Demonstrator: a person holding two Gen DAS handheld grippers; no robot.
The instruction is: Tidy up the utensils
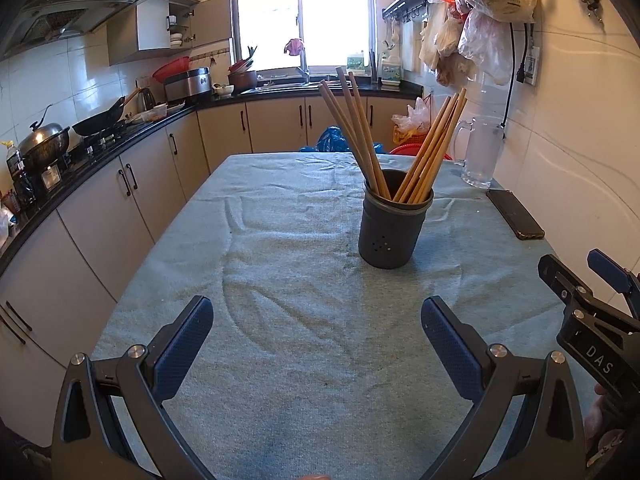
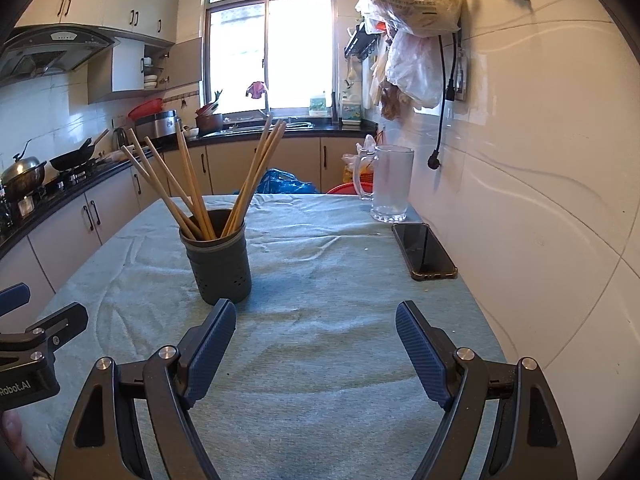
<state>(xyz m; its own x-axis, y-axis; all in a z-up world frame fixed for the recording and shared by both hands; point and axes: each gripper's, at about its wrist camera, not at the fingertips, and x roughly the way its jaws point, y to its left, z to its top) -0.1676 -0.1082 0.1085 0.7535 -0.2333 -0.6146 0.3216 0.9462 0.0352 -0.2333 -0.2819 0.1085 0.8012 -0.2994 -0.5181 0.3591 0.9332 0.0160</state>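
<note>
A dark grey utensil holder (image 1: 390, 232) (image 2: 218, 262) stands upright on the table covered by a light blue cloth (image 1: 288, 264) (image 2: 320, 320). Several wooden chopsticks (image 1: 360, 132) (image 2: 180, 184) lean out of it in two bunches. My left gripper (image 1: 316, 320) hovers open over the near cloth, short of the holder, with nothing between its blue pads. My right gripper (image 2: 316, 324) is open too, to the right of the holder and empty. The right gripper's fingers (image 1: 568, 284) show at the left view's right edge; the left gripper's fingers (image 2: 44, 324) appear at the right view's left edge.
A black phone (image 1: 516, 214) (image 2: 424, 250) lies by the wall on the right. A glass mug (image 1: 480, 152) (image 2: 390, 184) stands behind it at the far corner. Kitchen counter with pots (image 1: 44, 144) runs along the left. Plastic bags (image 2: 412, 20) hang on the right wall.
</note>
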